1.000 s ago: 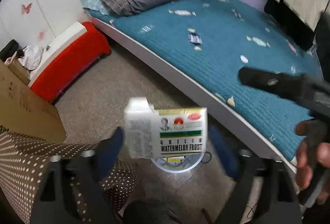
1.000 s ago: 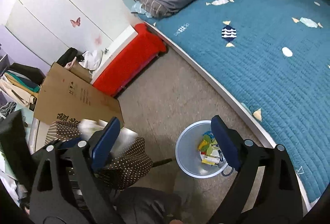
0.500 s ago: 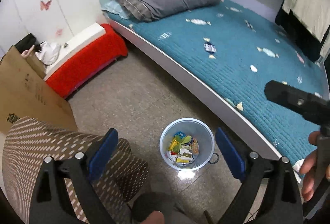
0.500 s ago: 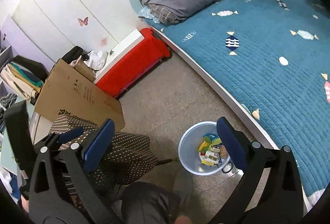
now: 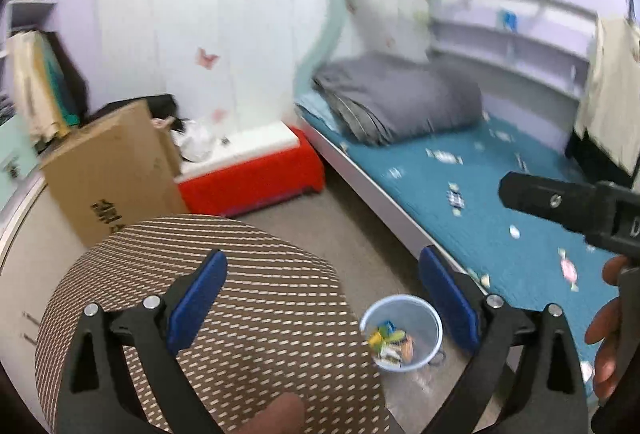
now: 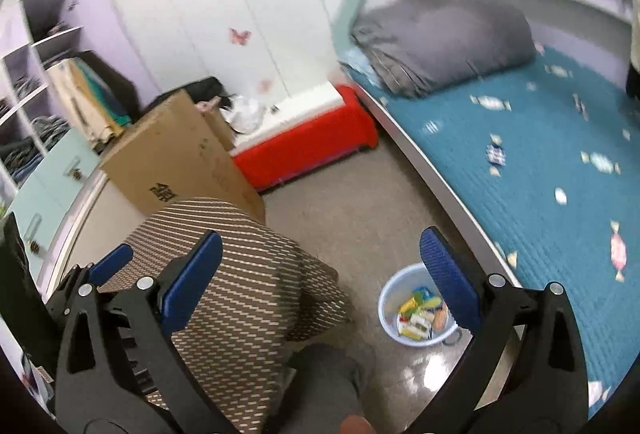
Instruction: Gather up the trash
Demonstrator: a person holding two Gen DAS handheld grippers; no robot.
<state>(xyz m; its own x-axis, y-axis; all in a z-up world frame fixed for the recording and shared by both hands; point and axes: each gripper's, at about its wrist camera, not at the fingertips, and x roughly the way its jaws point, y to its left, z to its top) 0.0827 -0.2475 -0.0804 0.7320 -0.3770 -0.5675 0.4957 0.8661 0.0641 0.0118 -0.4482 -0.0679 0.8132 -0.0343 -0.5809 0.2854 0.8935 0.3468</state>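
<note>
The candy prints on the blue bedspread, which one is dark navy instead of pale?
The navy striped candy print, mid-bedspread, below the grey folded quilt. The other prints around it are white, pale blue or pink.

The floor [image 6: 352, 202] carries a bin [image 6: 390, 304] of trash beside the bed [image 6: 540, 174]; beyond the bin, a red box [image 6: 308, 150] and carton [image 6: 176, 158].

A pale blue bin [image 6: 386, 308] holds yellow, green and orange trash [image 6: 420, 316]. The bed [image 6: 540, 162] is teal with candy prints, its quilt [image 6: 444, 38] grey. The box [image 6: 308, 146] is red, the carton [image 6: 176, 158] brown. The cushion [image 5: 248, 282] is brown with white dots. Both tools have blue pads [image 6: 448, 282].
</note>
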